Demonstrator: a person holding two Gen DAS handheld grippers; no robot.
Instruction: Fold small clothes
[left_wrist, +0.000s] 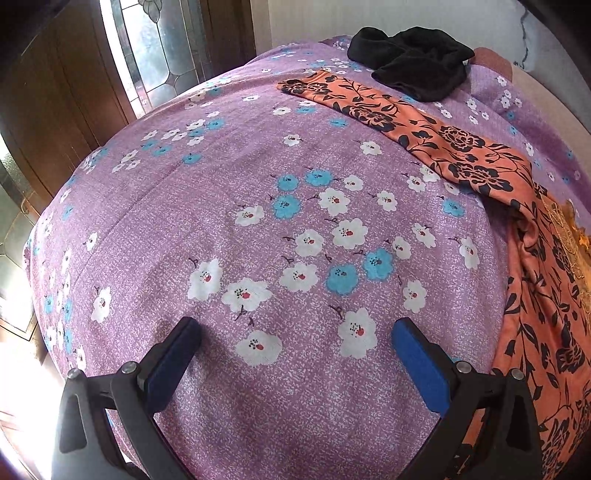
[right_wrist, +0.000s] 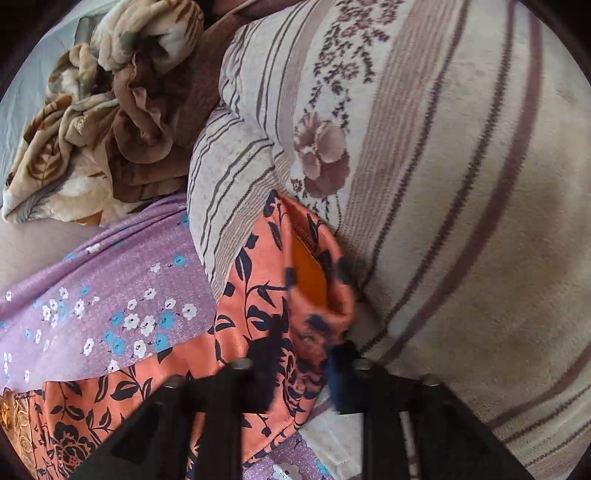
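- The left gripper hung above the bed's purple flowered sheet, its blue-padded fingers spread wide with only bare sheet between them.
- In the left wrist view, the orange garment with black flowers ran as a long band from about 12 o'clock down to 3 o'clock, then dropped in a wider fall toward 4 and 5 o'clock.
- A crumpled black garment lay at about 1 o'clock, just beyond the orange band's far end and overlapping it slightly.
- The right gripper was pressed together on a fold of the orange garment, the blurred pads pinching cloth between them.
- In the right wrist view, that cloth rose from 7 o'clock to the centre, bunched against a striped cream pillow filling the 1 to 4 o'clock side.
- A rumpled brown and beige patterned cloth sat at about 10 o'clock, beyond the purple sheet.
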